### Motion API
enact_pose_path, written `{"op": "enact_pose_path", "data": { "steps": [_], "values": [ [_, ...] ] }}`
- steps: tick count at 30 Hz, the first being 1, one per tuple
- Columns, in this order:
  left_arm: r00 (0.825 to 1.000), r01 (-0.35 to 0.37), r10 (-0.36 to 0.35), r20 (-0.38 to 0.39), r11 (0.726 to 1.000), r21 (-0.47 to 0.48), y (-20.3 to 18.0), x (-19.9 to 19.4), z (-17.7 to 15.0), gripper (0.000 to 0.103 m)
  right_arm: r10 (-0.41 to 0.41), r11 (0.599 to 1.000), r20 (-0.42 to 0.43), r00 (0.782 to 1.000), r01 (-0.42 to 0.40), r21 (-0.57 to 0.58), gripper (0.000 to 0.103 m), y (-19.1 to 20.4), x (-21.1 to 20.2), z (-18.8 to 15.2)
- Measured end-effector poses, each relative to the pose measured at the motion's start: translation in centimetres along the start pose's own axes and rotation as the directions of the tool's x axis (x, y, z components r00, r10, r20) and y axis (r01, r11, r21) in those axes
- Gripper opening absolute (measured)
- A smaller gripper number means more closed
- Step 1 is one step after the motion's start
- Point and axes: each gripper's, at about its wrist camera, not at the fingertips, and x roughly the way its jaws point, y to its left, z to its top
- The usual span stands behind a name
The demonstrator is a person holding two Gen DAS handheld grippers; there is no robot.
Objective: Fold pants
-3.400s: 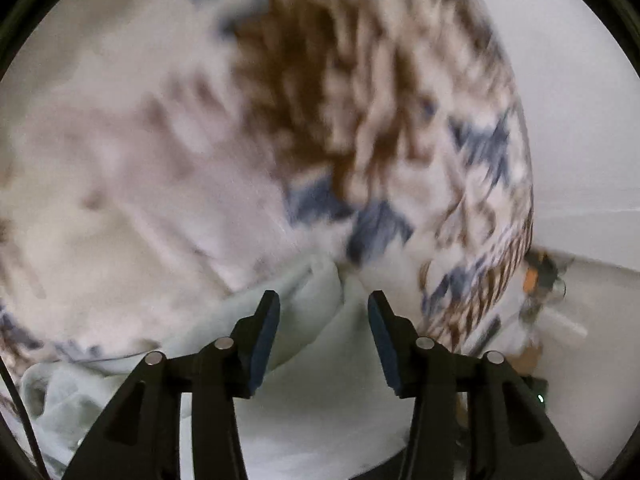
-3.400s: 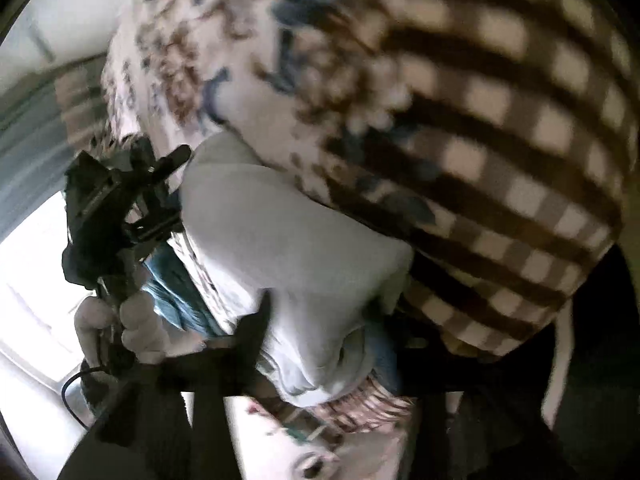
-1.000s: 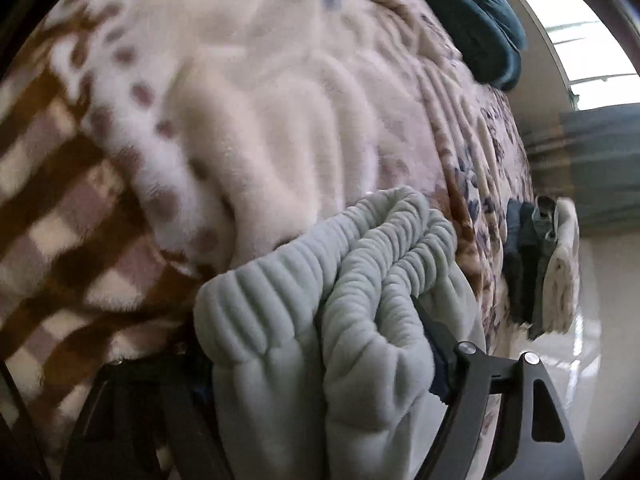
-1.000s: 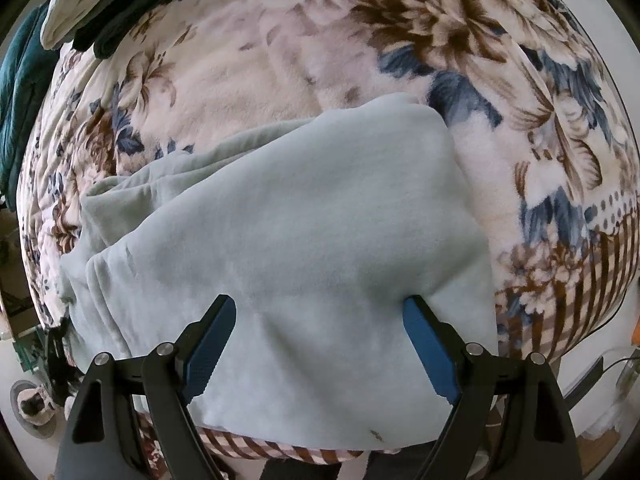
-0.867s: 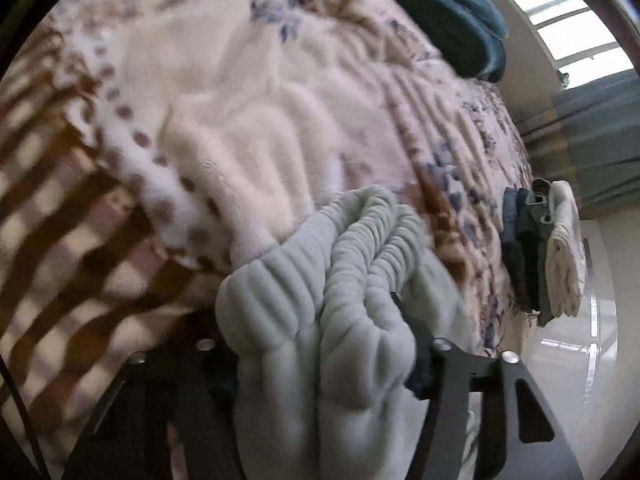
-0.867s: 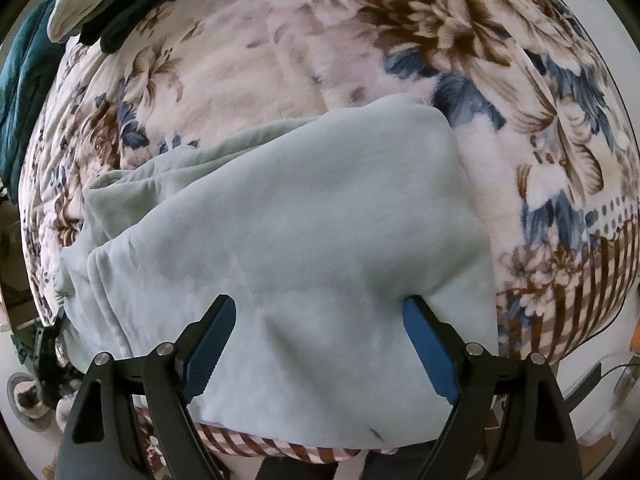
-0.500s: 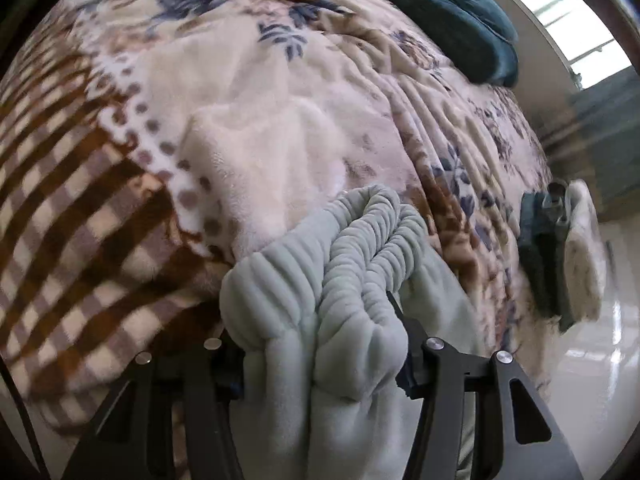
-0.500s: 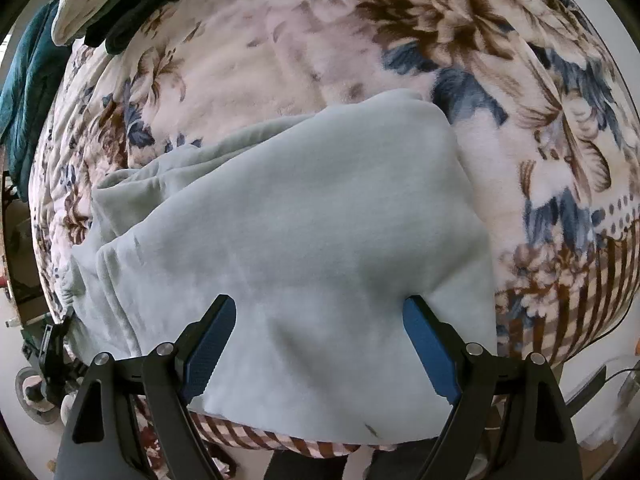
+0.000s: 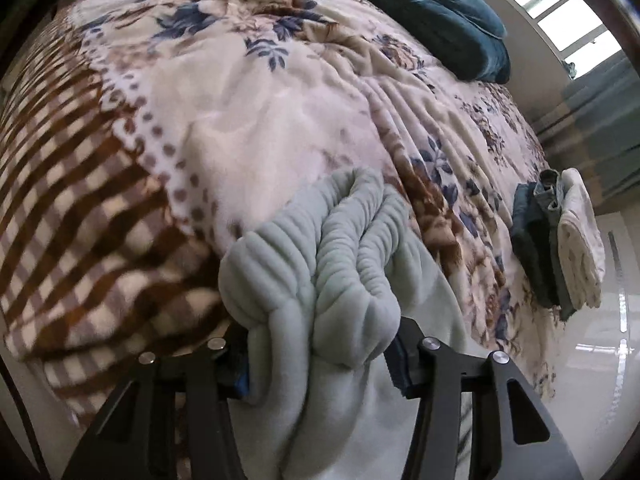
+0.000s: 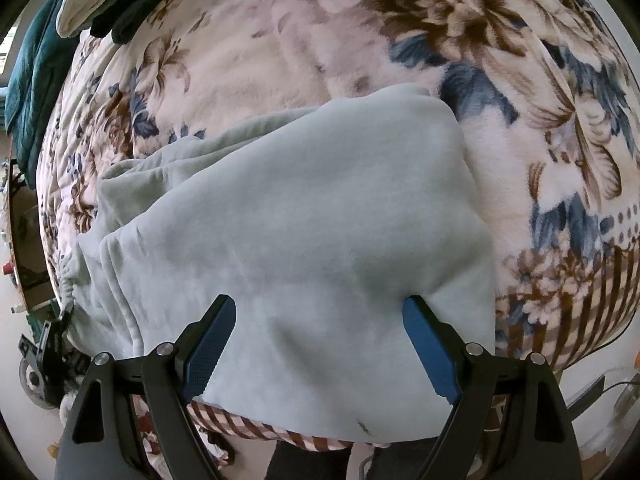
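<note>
Left wrist view: a plush fleece blanket with brown and blue flowers and a brown check border covers the bed, near a bright window. The left gripper is closing, pinching the bunched ribbed waistband of the pale mint fleece pants. The right gripper, jaws spread wide, rests over the pants' smooth flat part on the blanket.

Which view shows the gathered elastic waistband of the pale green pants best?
The left wrist view: the ribbed waistband bulges close up between the left gripper, whose jaws are closing on it. The right wrist view shows mostly the smooth pants spread on the blanket, with just a puckered bit at the left edge.
</note>
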Motion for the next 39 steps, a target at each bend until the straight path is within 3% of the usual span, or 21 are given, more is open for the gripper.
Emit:
{"op": "enact_pose_path", "data": {
  "steps": [4,6,12,15,18,23,26,27,30,33,36,39],
  "values": [
    [0.998,-0.002,-0.004,-0.069,0.996,-0.086,2.6,4.2,1.2,0.048,0.001,1.000,-0.006,1.000,-0.001,0.004,0.088,0.0,0.2,0.1],
    [0.996,0.030,-0.039,-0.082,0.993,-0.113,3.3,5.2,1.4,0.044,0.003,1.000,-0.003,1.000,-0.003,0.011,0.088,0.1,0.3,0.0],
    [0.999,0.052,-0.052,-0.005,0.999,0.014,-0.2,0.9,0.3,0.033,0.043,0.999,0.022,0.999,-0.043,0.016,0.088,-0.4,-0.4,-0.4],
    [0.994,0.100,-0.104,0.042,0.991,0.091,-3.2,-2.4,-0.6,0.031,0.072,0.997,0.028,0.997,-0.073,0.025,0.088,-1.3,-1.1,-0.8],
    [0.980,0.166,-0.184,0.069,0.962,0.217,-8.2,-6.2,-2.4,0.030,0.105,0.993,0.034,0.994,-0.107,0.041,0.088,-2.4,-1.8,-1.1],
    [0.942,0.313,-0.336,-0.018,0.856,0.411,-18.0,-10.5,-8.1,0.030,0.123,0.990,0.064,0.990,-0.127,0.056,0.088,-4.9,-3.5,-1.3],
    [0.916,0.393,-0.376,-0.142,0.761,0.516,-24.0,-10.7,-14.3,0.030,0.124,0.987,0.081,0.989,-0.132,0.092,0.088,-7.8,-4.3,-1.6],
    [0.905,0.421,-0.370,-0.210,0.715,0.557,-26.4,-9.9,-17.7,0.030,0.121,0.986,0.085,0.989,-0.130,0.109,0.088,-8.9,-4.6,-1.7],
    [0.885,0.464,-0.305,-0.352,0.640,0.612,-29.9,-7.0,-25.5,0.030,0.100,0.977,0.110,0.989,-0.118,0.176,0.088,-13.0,-5.4,-2.4],
    [0.878,0.464,-0.188,-0.439,0.555,0.690,-31.7,-3.2,-33.3,0.030,0.065,0.966,0.125,0.990,-0.093,0.239,0.088,-17.5,-6.1,-3.6],
    [0.878,0.447,-0.083,-0.472,0.497,0.744,-32.0,0.3,-38.6,0.030,0.038,0.955,0.118,0.992,-0.071,0.289,0.088,-21.2,-6.2,-4.5],
    [0.884,0.437,-0.055,-0.465,0.453,0.777,-32.6,1.1,-39.5,0.032,0.041,0.945,0.112,0.993,-0.075,0.317,0.088,-23.7,-6.3,-4.9]
  ]
}}
